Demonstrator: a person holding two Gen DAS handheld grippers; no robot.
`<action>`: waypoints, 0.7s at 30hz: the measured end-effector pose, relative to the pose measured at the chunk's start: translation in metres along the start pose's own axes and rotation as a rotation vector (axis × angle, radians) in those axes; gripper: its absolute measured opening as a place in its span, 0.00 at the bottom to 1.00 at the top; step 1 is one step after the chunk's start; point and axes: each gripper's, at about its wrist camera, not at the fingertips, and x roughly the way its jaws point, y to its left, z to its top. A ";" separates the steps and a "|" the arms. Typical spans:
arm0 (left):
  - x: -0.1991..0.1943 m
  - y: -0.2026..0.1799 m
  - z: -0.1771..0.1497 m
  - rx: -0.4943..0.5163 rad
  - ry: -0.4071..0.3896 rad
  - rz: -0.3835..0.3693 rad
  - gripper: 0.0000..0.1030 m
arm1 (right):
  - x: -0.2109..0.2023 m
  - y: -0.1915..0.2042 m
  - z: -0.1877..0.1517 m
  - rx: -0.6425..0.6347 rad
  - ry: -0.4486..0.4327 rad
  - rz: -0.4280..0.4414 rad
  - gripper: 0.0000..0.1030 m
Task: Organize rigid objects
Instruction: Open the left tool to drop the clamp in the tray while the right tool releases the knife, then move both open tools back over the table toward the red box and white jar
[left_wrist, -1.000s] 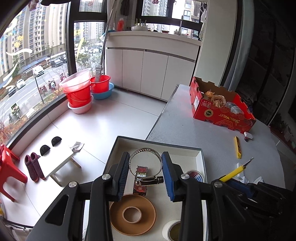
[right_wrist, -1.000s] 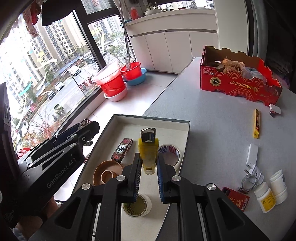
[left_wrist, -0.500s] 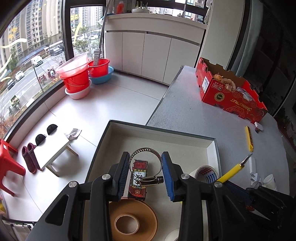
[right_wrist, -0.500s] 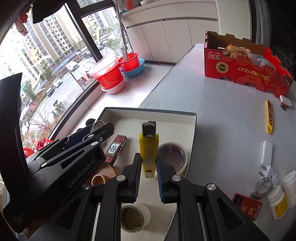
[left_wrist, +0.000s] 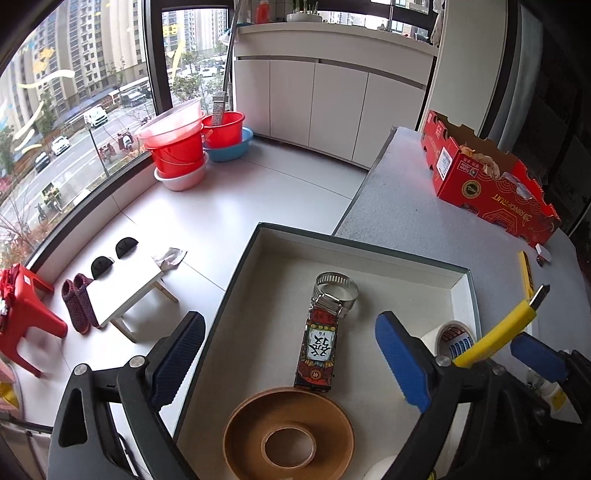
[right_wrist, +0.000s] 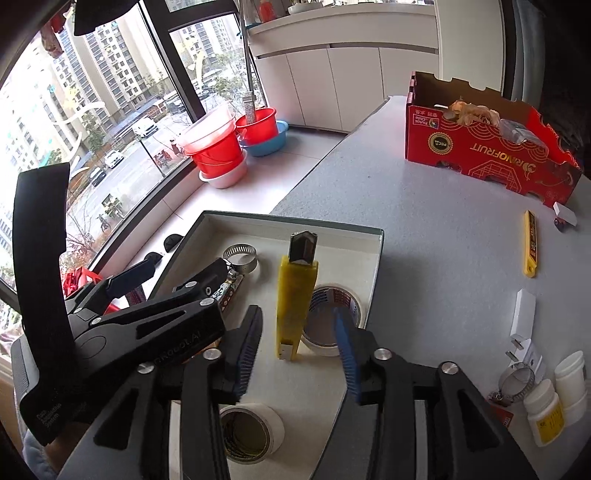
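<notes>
Both claws hang over the shallow grey-rimmed white tray (left_wrist: 463, 291) at the edge of the speckled grey tabletop (right_wrist: 424, 236). The left claw (left_wrist: 291, 360) is opening, nothing between its pads; the steel hose clamp (left_wrist: 335, 291) lies free in the tray, its screw housing resting on the red printed card box (left_wrist: 319, 350). The right claw (right_wrist: 297, 354) is opening too, with the yellow utility knife (right_wrist: 295, 299) between its pads but untouched; whether the knife's lower end rests on the tray floor is unclear. The brown tape roll (left_wrist: 288, 434) is cut off at the frame's bottom, and the white printed tape roll (right_wrist: 332, 317) is half hidden behind knife and pad.
</notes>
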 end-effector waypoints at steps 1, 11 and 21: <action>-0.002 0.003 -0.001 -0.006 -0.006 -0.002 1.00 | -0.005 -0.002 0.000 0.005 -0.024 0.008 0.72; -0.030 -0.006 -0.023 0.057 -0.012 -0.040 1.00 | -0.048 -0.015 -0.020 0.059 -0.062 0.023 0.86; -0.069 -0.038 -0.065 0.126 0.017 -0.127 1.00 | -0.074 -0.073 -0.105 0.265 0.046 -0.076 0.86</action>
